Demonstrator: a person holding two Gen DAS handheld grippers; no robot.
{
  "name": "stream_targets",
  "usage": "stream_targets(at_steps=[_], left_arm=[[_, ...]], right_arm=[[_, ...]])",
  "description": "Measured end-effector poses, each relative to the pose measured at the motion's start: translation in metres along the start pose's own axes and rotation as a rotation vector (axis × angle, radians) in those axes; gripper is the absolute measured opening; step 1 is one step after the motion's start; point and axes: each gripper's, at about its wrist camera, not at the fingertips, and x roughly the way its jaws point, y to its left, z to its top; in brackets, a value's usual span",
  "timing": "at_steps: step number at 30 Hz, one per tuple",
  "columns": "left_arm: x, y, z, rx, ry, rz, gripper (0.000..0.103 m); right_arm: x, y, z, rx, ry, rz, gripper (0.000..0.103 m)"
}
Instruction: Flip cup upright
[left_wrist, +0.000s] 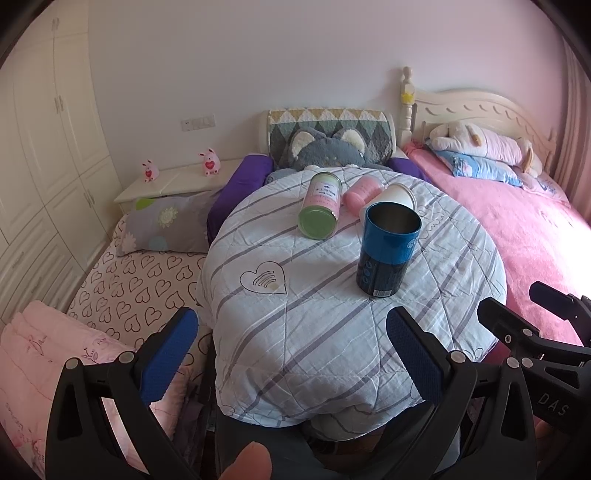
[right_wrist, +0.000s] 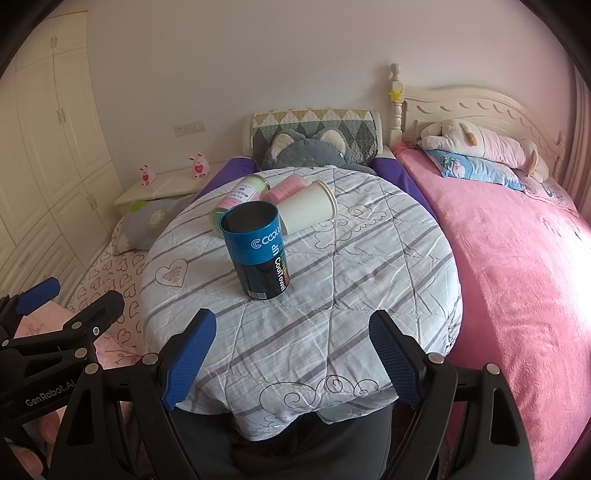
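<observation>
On quilt-covered tabletop: blue cup upright, white cup on side behind; left claw and right claw both spread apart, empty.

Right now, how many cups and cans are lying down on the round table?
3: the green-bottomed pink-labelled can at the back left, the pink plastic cup beside it, and the white paper cup behind the upright blue tin. More may hide behind.

Quilt-covered round table — blue can upright, white cup, pink cup, green-lidded canister lying.
</observation>
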Motion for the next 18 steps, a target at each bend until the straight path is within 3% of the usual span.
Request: stream_targets(at_steps=[18], left_arm=[[-0.0011, 0.0042, 0.0044, -0.001, 0.019, 0.005, 0.103]], right_arm=[[-0.0009, -0.0005, 0.0009, -0.003, 0.005, 0.002, 0.086]])
